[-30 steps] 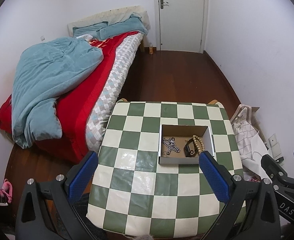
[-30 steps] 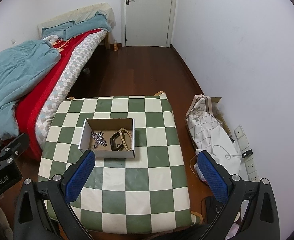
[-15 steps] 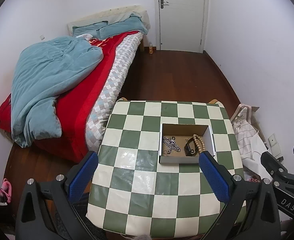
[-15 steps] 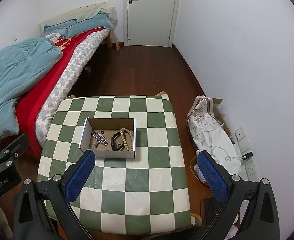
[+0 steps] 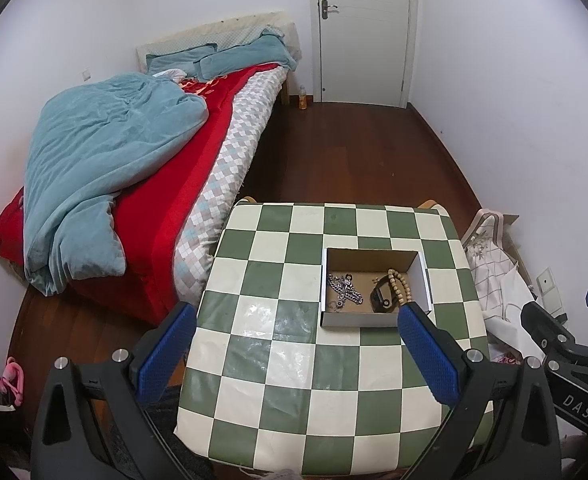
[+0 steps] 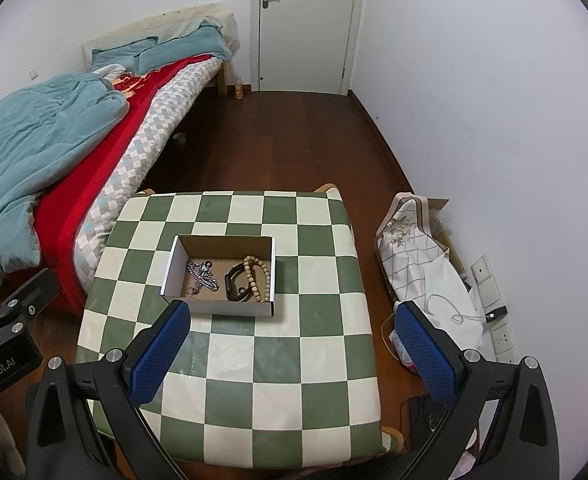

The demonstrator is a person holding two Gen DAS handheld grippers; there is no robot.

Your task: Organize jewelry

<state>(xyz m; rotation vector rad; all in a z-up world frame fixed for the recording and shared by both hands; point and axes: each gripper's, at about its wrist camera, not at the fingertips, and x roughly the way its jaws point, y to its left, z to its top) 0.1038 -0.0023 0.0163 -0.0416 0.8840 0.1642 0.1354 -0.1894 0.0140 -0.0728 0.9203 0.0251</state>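
A small open cardboard box [image 5: 373,320] [image 6: 218,307] sits on a green-and-cream checkered table [image 5: 278,360] [image 6: 294,360]. Inside lie a silver chain [image 5: 345,291] [image 6: 202,276], a black band [image 5: 379,300] [image 6: 236,284] and a string of wooden beads [image 5: 401,286] [image 6: 260,276]. My left gripper [image 5: 295,340] is open and empty, held above the table's near side, short of the box. My right gripper [image 6: 292,340] is open and empty, above the table just in front of the box. Each gripper shows at the edge of the other's view.
A bed [image 5: 142,184] with a red cover and teal blanket stands left of the table. A checked bag [image 6: 409,256] and white bag lie on the wooden floor at the right wall. A white door [image 6: 305,24] is at the far end.
Both grippers have drifted slightly back and up; the view of the table shifted a little. Nothing was gripped or let go, and the box contents have not moved.
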